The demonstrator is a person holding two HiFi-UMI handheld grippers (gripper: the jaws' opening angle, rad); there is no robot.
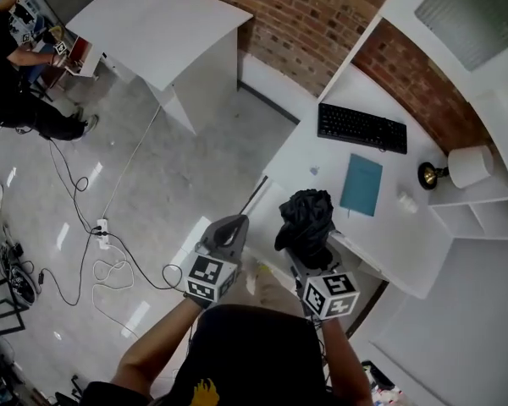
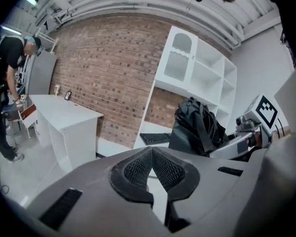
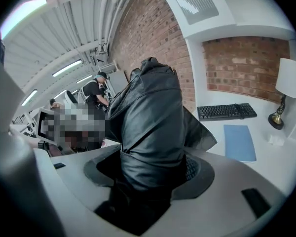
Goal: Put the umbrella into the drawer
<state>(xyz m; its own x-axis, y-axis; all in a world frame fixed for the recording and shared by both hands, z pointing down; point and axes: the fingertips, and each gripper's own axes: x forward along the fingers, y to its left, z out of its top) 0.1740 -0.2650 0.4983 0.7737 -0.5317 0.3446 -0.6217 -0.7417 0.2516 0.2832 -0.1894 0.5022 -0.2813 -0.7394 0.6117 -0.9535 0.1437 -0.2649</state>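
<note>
Umbrella held upright over the desk edge, drawer not yet reached.
The right gripper (image 1: 311,252) is clamped on the lower part of the folded black umbrella (image 1: 305,215). Its bundled fabric stands up out of the jaws, which probably keeps it clear of the desk (image 1: 322,155) while it is carried. In the right gripper view the umbrella (image 3: 153,107) fills the gap between the jaws, with the pads pressed on both sides. The left gripper (image 1: 229,228) hangs beside it, jaws together on nothing, seemingly free to pull the drawer. No drawer can be made out. The keyboard (image 1: 361,128) and notebook (image 1: 361,184) lie well beyond.
</note>
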